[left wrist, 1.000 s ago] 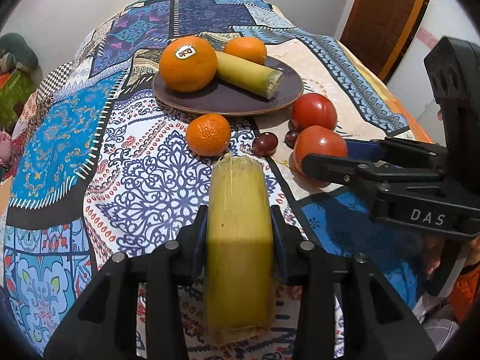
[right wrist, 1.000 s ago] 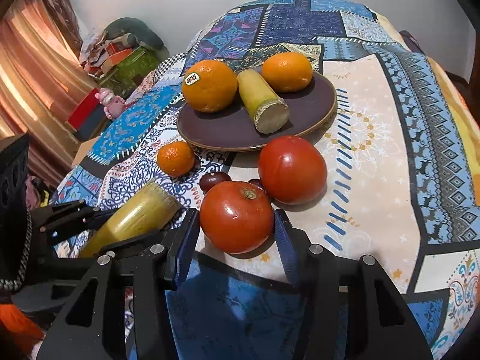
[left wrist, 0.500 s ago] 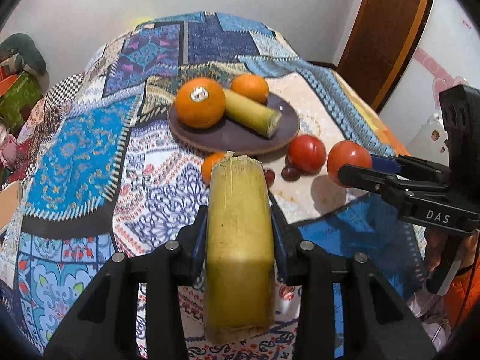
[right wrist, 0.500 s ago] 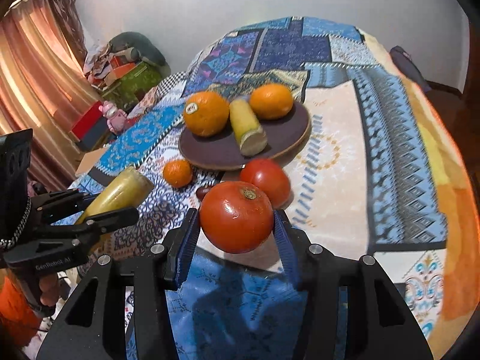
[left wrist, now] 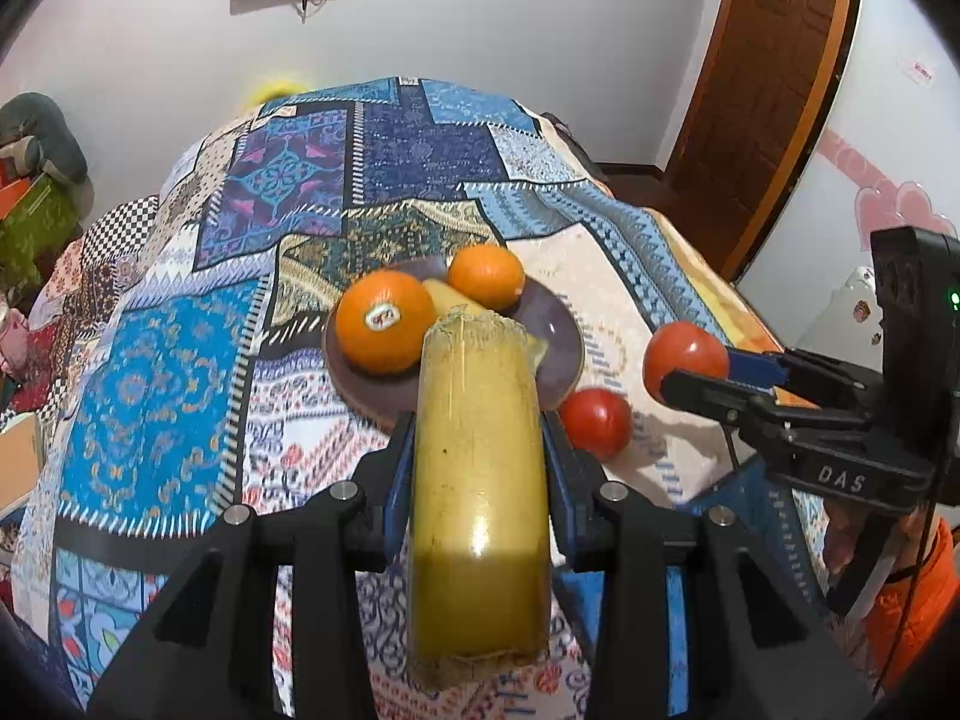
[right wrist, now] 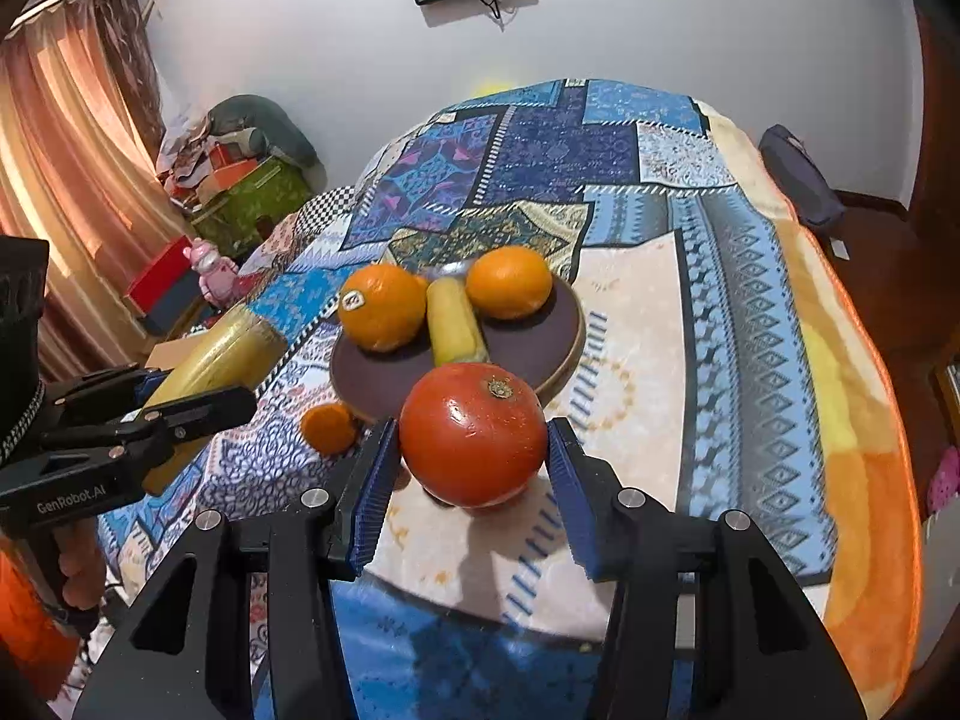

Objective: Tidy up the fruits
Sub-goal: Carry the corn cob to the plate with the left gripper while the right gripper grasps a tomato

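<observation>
My left gripper [left wrist: 480, 456] is shut on a yellow-green sugarcane piece [left wrist: 480, 480], held high above the table; it also shows in the right wrist view [right wrist: 210, 366]. My right gripper [right wrist: 474, 450] is shut on a red tomato [right wrist: 473, 433], lifted off the cloth; it also shows in the left wrist view [left wrist: 686, 354]. A brown plate [right wrist: 534, 354] holds a stickered orange [right wrist: 382, 306], a second orange [right wrist: 509, 282] and another sugarcane piece [right wrist: 454, 324]. A second tomato [left wrist: 595, 423] lies on the cloth right of the plate. A small mandarin [right wrist: 328, 427] lies by the plate's near left.
The table wears a patterned patchwork cloth [right wrist: 720, 300]. A wooden door [left wrist: 768, 90] stands at the right. Boxes and toys [right wrist: 240, 180] pile against the far left wall beside an orange curtain [right wrist: 60, 180].
Both grippers have risen well above the table with their loads. The tomato has left the cloth, and the plate and fruits now look smaller and farther away.
</observation>
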The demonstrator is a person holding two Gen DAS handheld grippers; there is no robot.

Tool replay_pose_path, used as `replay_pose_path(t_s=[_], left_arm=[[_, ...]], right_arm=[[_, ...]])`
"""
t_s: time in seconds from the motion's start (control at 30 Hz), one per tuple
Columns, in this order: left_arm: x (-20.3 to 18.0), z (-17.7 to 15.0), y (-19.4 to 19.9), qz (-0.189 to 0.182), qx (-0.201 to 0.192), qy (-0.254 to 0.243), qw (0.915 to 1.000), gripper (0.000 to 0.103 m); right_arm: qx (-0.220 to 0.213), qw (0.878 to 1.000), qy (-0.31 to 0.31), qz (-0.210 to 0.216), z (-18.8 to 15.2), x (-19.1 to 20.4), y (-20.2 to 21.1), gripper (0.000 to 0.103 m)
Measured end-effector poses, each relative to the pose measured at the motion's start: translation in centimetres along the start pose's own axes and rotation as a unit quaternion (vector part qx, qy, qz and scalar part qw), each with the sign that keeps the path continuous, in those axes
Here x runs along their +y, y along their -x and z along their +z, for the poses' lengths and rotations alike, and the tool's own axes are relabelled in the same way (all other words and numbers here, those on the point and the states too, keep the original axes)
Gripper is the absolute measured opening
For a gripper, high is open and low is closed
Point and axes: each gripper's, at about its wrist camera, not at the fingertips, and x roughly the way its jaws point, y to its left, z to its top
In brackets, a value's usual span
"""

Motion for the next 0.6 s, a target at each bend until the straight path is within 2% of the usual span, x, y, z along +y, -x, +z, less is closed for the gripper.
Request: replay_pose_path(t_s=[0.6], left_arm=[[0.7,5.9,-6.2,0.016,-0.001,0.004,0.9999,0.039]], right_arm=[[0.009,1.000,0.020,-0.005,3.6,-1.0,-4.3,0.046]])
